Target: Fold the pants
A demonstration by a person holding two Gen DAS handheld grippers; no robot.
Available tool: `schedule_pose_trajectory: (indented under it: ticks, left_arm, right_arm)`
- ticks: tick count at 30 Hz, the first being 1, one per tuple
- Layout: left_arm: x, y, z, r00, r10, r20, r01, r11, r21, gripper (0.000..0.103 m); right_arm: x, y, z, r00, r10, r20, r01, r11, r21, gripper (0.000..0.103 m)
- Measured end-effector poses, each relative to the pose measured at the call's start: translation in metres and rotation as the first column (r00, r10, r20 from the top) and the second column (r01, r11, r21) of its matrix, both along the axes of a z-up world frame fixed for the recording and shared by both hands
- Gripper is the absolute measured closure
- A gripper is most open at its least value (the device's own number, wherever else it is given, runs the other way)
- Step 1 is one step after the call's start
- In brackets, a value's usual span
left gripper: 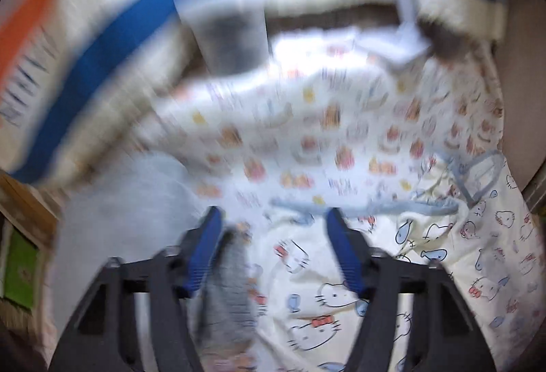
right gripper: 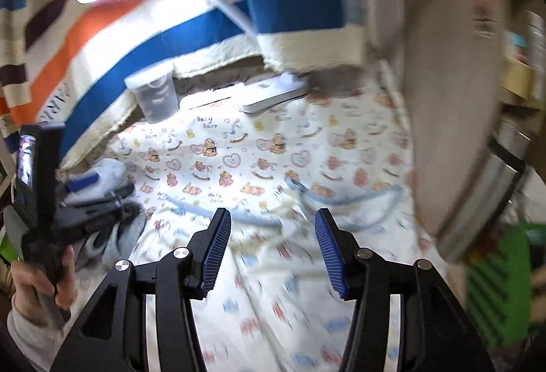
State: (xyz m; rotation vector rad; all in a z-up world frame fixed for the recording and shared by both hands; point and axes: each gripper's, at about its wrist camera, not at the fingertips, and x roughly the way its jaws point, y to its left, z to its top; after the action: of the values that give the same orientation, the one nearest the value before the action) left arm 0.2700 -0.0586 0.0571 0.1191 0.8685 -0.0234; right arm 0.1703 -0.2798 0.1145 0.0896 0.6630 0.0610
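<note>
The cream cat-print pants (left gripper: 327, 297) with light-blue trim lie spread on a bear-print sheet (left gripper: 307, 140). My left gripper (left gripper: 273, 213) hangs over their left part with its jaws apart. A strip of grey knit cloth (left gripper: 228, 283) lies against the inside of its left finger and does not reach the right pad. A paler grey garment (left gripper: 129, 211) sits further left. In the right wrist view, my right gripper (right gripper: 273, 211) is open above the pants (right gripper: 269, 290) with nothing between its fingers. A hand holds the left gripper (right gripper: 102, 187) over the grey cloth (right gripper: 112, 235).
A striped blanket (right gripper: 153, 41) in orange, blue and cream hangs behind the sheet. A clear plastic tub (right gripper: 155, 95) and a flat white lamp base (right gripper: 273, 92) stand at the back. A green crate (right gripper: 498, 286) is at the right, beyond a pale rounded edge (right gripper: 450, 119).
</note>
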Motion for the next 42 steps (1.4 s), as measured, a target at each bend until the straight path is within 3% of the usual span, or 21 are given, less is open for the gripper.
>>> schedule_pose_trajectory:
  ticks: [3, 6, 10, 11, 13, 17, 19, 20, 21, 22, 24, 27, 31, 35, 39, 42]
  left_arm:
    - [0.031, 0.008, -0.034, 0.991, 0.026, -0.133, -0.035, 0.997, -0.063, 0.063]
    - [0.045, 0.006, -0.055, 0.987, 0.047, -0.152, -0.05, 0.999, -0.013, 0.065]
    - [0.064, 0.003, -0.069, 0.988, 0.046, -0.15, -0.042, 0.999, 0.03, 0.063]
    - [0.067, 0.002, -0.072, 0.988, 0.038, -0.151, -0.034, 0.999, 0.025, 0.062]
    - [0.073, -0.002, -0.078, 0.986, 0.014, -0.169, -0.011, 1.0, 0.02, 0.044]
    - [0.073, -0.013, -0.088, 0.983, -0.018, -0.182, 0.027, 0.999, 0.047, 0.031]
    - [0.071, -0.016, -0.093, 0.982, -0.03, -0.186, 0.039, 0.998, 0.049, 0.029]
    - [0.07, -0.017, -0.095, 0.982, -0.027, -0.189, 0.037, 0.998, 0.05, 0.032]
    - [0.069, -0.017, -0.097, 0.982, -0.031, -0.189, 0.039, 0.999, 0.036, 0.049]
    - [0.067, -0.016, -0.097, 0.981, -0.045, -0.188, 0.042, 0.999, -0.017, 0.079]
    - [0.066, -0.013, -0.097, 0.979, -0.025, -0.204, 0.015, 0.999, -0.049, 0.1]
    - [0.063, -0.012, -0.091, 0.986, 0.023, -0.165, -0.021, 1.0, 0.009, 0.101]
    - [0.065, 0.016, -0.068, 0.989, 0.119, -0.089, -0.119, 0.993, -0.005, 0.101]
    - [0.071, 0.036, -0.056, 0.982, 0.179, -0.054, -0.177, 0.983, 0.039, 0.101]
    - [0.073, 0.035, -0.06, 0.976, 0.215, -0.036, -0.209, 0.969, 0.133, 0.1]
    - [0.076, 0.02, -0.067, 0.973, 0.229, -0.039, -0.216, 0.953, 0.212, 0.088]
  right_arm:
    - [0.04, 0.011, -0.014, 0.999, 0.013, -0.049, -0.011, 0.999, 0.045, 0.05]
    - [0.061, 0.015, -0.036, 0.997, -0.001, -0.072, 0.006, 0.998, 0.066, 0.05]
    - [0.06, 0.02, -0.049, 0.996, 0.02, -0.082, -0.021, 1.0, -0.019, 0.05]
    - [0.059, 0.016, -0.049, 0.997, 0.012, -0.077, -0.012, 1.0, -0.008, 0.05]
    - [0.06, 0.01, -0.049, 0.996, 0.027, -0.085, -0.023, 0.999, 0.043, 0.05]
    - [0.062, 0.001, -0.053, 0.995, 0.019, -0.099, -0.013, 0.998, 0.057, 0.05]
    - [0.064, -0.003, -0.057, 0.994, 0.005, -0.11, 0.001, 0.999, 0.047, 0.05]
    - [0.065, -0.004, -0.058, 0.993, 0.002, -0.114, 0.004, 0.999, 0.051, 0.05]
    - [0.067, -0.006, -0.059, 0.993, -0.002, -0.122, 0.009, 0.998, 0.058, 0.05]
    - [0.068, -0.008, -0.06, 0.992, -0.003, -0.126, 0.011, 0.998, 0.062, 0.05]
    - [0.068, -0.009, -0.06, 0.992, -0.009, -0.126, 0.016, 0.998, 0.058, 0.05]
    - [0.067, -0.01, -0.06, 0.993, -0.03, -0.116, 0.034, 0.999, 0.031, 0.05]
    - [0.065, -0.01, -0.058, 0.994, -0.043, -0.103, 0.044, 0.999, 0.011, 0.05]
    - [0.066, -0.007, -0.061, 0.994, -0.047, -0.097, 0.046, 0.999, -0.006, 0.05]
    - [0.068, -0.005, -0.065, 0.993, -0.051, -0.108, 0.05, 0.999, -0.013, 0.05]
    - [0.068, -0.007, -0.067, 0.992, -0.056, -0.112, 0.055, 0.998, -0.011, 0.05]
